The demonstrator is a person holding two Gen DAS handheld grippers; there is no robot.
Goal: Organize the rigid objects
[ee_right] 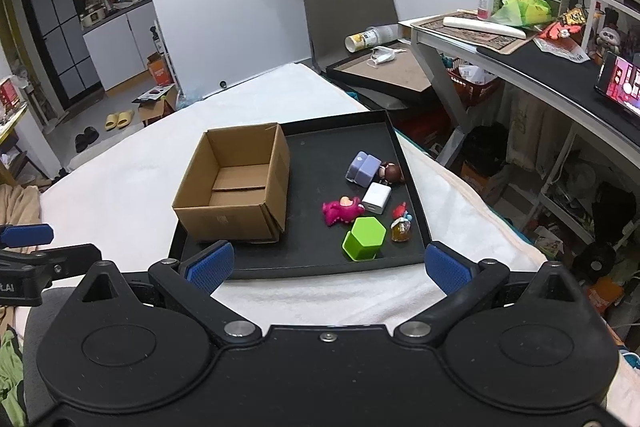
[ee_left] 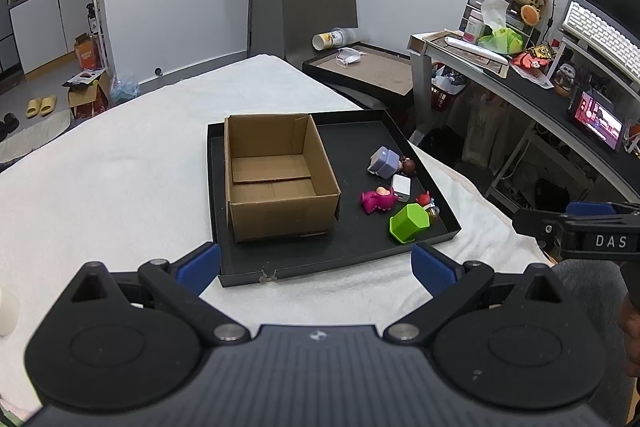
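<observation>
Tray: black tray [ee_right: 304,269] lying on the white-covered surface [ee_left: 120,167], holding everything.
Box: cardboard box [ee_right: 236,187] sitting open-topped on the tray's left half, nothing showing inside.
Toys: green hexagonal block [ee_right: 364,239], pink figure [ee_right: 342,209], white charger cube [ee_right: 377,197], lavender block [ee_right: 363,169] and small figurines clustering on the tray's right half.
Left claw [ee_left: 316,267]: hovering near the tray's near edge, fingers spread wide, gripping nothing.
Right claw [ee_right: 328,265]: hovering likewise, spread wide, holding nothing.

right tongs [ee_left: 576,227] cropped, brown doll [ee_left: 409,166] half-hidden
</observation>
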